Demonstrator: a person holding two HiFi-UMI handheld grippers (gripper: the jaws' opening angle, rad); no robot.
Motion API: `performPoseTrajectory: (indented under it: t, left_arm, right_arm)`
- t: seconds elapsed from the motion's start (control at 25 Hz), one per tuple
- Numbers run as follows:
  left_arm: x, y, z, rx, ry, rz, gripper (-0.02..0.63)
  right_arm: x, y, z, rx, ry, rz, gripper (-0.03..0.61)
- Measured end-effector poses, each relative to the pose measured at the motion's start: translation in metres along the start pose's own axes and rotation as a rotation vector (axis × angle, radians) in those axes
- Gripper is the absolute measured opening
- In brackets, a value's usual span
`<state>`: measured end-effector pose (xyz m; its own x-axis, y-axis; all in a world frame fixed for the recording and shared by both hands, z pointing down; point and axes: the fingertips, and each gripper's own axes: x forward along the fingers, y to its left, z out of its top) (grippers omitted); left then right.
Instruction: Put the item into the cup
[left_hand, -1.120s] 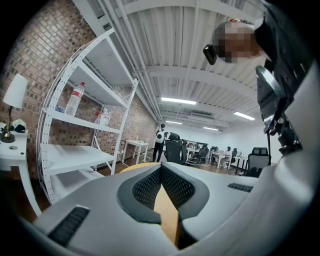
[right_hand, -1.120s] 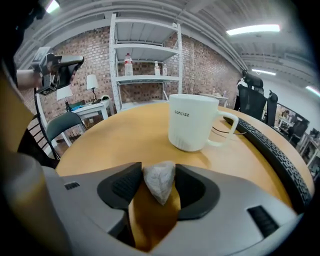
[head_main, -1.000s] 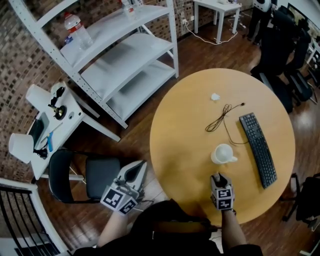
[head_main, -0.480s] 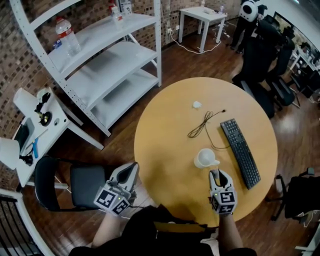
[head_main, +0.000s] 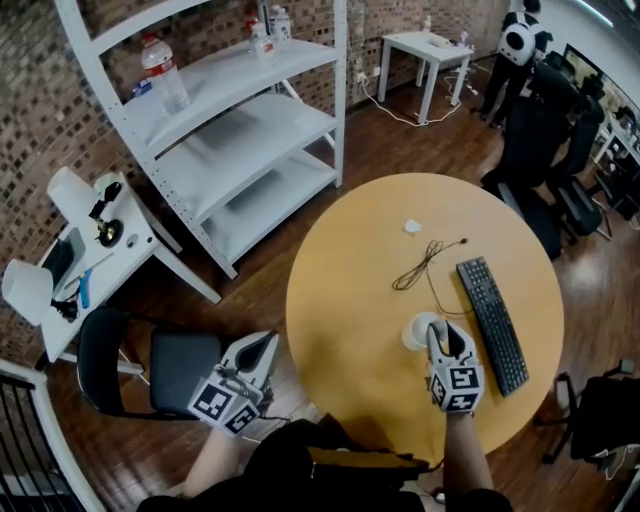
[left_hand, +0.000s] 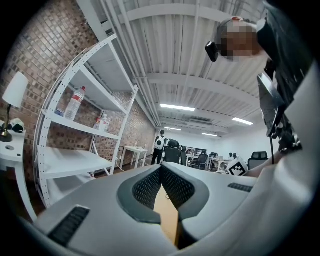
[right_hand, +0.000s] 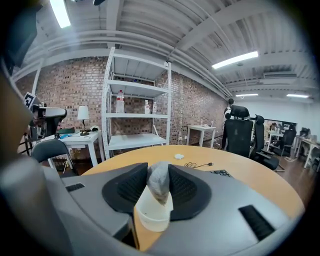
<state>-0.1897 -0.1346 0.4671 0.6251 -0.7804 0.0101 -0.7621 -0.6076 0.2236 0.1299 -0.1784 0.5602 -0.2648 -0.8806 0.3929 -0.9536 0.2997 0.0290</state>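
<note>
A white cup (head_main: 420, 331) stands on the round wooden table (head_main: 350, 290), near its front. My right gripper (head_main: 441, 336) reaches over the cup's right rim. In the right gripper view its jaws (right_hand: 159, 174) are shut on a grey crumpled item (right_hand: 159, 183), which hangs right above the cup's mouth (right_hand: 153, 214). My left gripper (head_main: 263, 348) hovers off the table's left edge, above a chair. In the left gripper view its pads (left_hand: 150, 187) meet at the tip with nothing between them.
A black keyboard (head_main: 492, 323) lies right of the cup, a black cable (head_main: 425, 262) behind it, and a small white scrap (head_main: 411, 226) farther back. A black chair (head_main: 150, 365), a white shelf rack (head_main: 230, 110) and a side table (head_main: 85, 250) stand left.
My right gripper has moved forward with the item, from short of the cup to over its rim. The head view has shifted. The left gripper stays by the chair.
</note>
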Motion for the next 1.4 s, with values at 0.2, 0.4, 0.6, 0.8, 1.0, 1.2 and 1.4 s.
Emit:
performPoseTrajectory:
  t: [0.2,0.4,0.6,0.8,1.0,1.2,1.4]
  left_arm:
    - [-0.017,0.01,-0.001,0.002,0.007,0.048,-0.006]
    - [-0.023,0.009,-0.004,-0.003,0.014,0.06,-0.006]
    - [-0.014,0.001,-0.006,-0.013,0.006,0.037,-0.006]
    - [0.019,-0.03,-0.007,-0.008,0.008,-0.066,-0.006]
    - [0.058,-0.069,-0.003,0.015,0.007,-0.19,-0.006]
    - [0.082,-0.101,-0.005,0.031,0.015,-0.251,-0.006]
    - [0.09,-0.112,-0.014,0.035,0.033,-0.269,-0.006]
  right_arm:
    - [0.012,-0.002,-0.01,0.021,0.033,-0.021,0.139]
    - [0.012,-0.006,-0.011,0.065,0.013,-0.036,0.201]
    - [-0.011,-0.012,0.0,0.079,-0.03,-0.051,0.201]
    - [-0.057,-0.028,0.01,0.191,-0.127,-0.055,0.201]
    - [-0.117,-0.047,0.021,0.279,-0.261,-0.07,0.201]
    - [-0.188,-0.078,0.018,0.25,-0.328,-0.2,0.201]
    - [-0.247,-0.11,-0.025,0.293,-0.315,-0.367,0.148]
